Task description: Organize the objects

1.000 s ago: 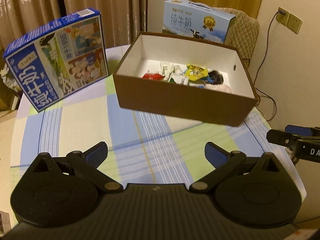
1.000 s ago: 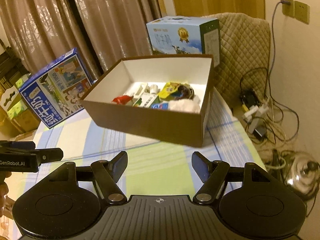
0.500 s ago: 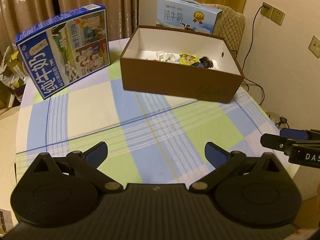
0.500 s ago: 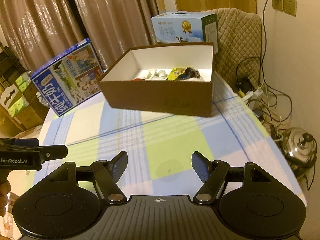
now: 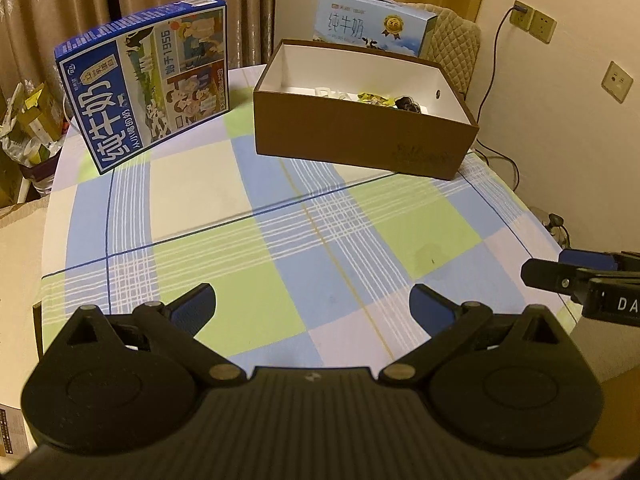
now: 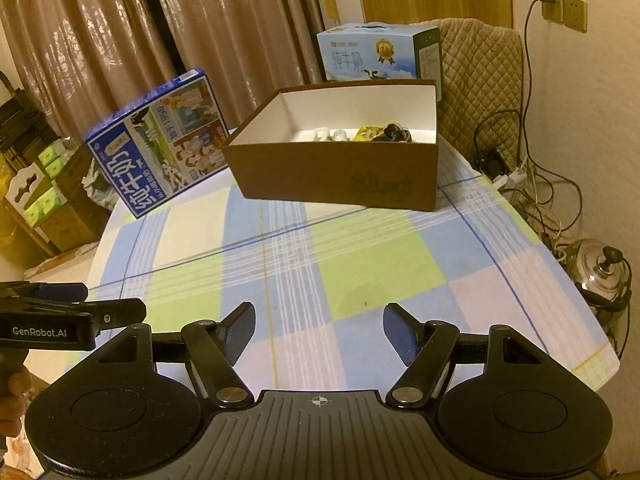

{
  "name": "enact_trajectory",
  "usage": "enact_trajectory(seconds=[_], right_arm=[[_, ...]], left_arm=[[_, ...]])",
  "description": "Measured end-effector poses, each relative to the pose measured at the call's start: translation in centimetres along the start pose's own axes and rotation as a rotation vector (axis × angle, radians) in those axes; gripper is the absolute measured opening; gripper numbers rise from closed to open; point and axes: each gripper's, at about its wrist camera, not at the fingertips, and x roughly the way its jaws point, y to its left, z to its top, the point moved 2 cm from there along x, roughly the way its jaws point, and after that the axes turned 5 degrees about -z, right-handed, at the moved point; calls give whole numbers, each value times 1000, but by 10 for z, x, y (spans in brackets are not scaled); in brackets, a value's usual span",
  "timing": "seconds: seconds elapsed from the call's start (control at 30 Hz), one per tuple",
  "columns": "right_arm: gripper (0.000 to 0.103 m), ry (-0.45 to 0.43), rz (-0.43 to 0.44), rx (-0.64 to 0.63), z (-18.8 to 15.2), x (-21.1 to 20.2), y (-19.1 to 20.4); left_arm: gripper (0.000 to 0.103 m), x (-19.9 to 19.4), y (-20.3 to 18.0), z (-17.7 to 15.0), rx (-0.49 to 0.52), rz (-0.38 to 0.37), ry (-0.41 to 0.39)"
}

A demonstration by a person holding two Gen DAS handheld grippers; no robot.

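Note:
A brown cardboard box [image 5: 360,136] [image 6: 336,172] with a white inside stands at the far side of the table. Several small items lie in it, among them a yellow packet [image 6: 368,133] and something dark [image 5: 406,102]. My left gripper [image 5: 312,306] hangs open over the near part of the checked tablecloth [image 5: 260,216], holding nothing. My right gripper [image 6: 319,328] is open too and empty, near the table's front edge. Each gripper shows at the side of the other's view.
A dark blue milk carton box [image 5: 148,80] [image 6: 160,140] stands tilted at the far left. A light blue milk box [image 5: 372,26] [image 6: 376,52] sits behind the brown box by a quilted chair [image 6: 480,76]. Cables and a metal kettle [image 6: 604,268] lie on the floor right.
Both grippers have drawn back from the brown box toward the near edge of the table and dropped lower. Both stayed open and empty.

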Motion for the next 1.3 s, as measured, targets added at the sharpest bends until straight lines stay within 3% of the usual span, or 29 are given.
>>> enact_trajectory(seconds=[0.53, 1.3], right_arm=[[68, 0, -9, -3, -21, -14, 11], [68, -3, -13, 5, -17, -13, 6]], left_arm=[[102, -14, -4, -14, 15, -27, -7], [102, -9, -9, -10, 23, -25, -14]])
